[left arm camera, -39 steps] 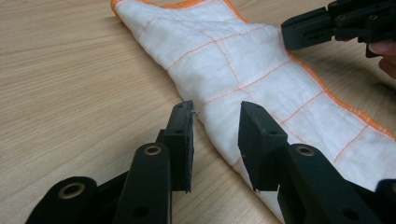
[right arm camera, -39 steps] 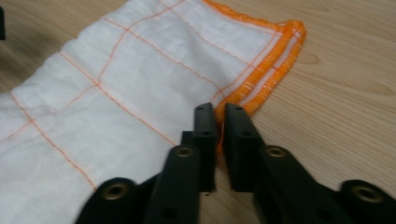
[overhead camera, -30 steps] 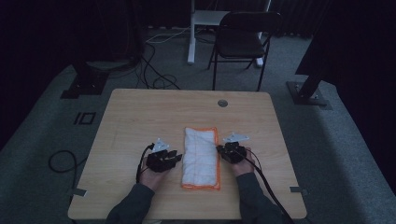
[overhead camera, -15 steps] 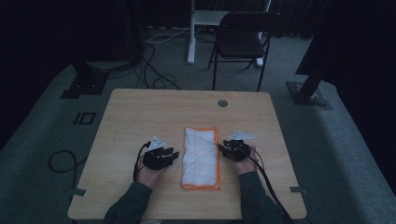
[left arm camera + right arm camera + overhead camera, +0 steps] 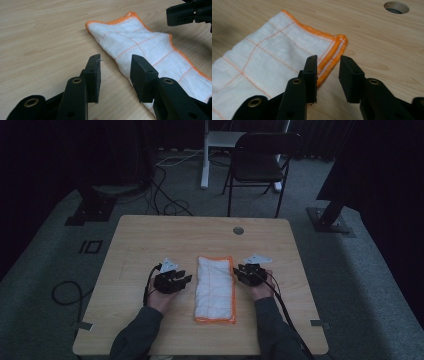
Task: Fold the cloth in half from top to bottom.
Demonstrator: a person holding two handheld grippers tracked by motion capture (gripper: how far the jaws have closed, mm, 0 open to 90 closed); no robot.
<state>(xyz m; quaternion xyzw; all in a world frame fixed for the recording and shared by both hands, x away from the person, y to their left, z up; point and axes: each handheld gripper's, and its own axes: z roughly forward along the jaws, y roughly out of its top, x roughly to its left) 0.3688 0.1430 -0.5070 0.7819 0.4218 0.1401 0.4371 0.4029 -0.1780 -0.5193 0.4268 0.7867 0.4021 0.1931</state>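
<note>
Jaws of the left gripper stand wide apart and have just been opening further; nothing is pinched between them, and the long edge of the folded white cloth lies under the right-hand jaw. Jaws of the right gripper stand at a narrower gap and have just been closing a little; the pads press on nothing, with bare wood in the gap and the cloth's orange-stitched corner just beside the left-hand jaw.

From above, the left gripper sits just beside the cloth's left edge and the right gripper just beside its right edge, each held in a hand that comes up from the near side of the table. The cloth lies flat as a long folded strip near the middle of the table, orange hem all round, running away from the person. A round cable hole sits in the tabletop farther back. Beyond the table a dark folding chair stands on the grey floor.
</note>
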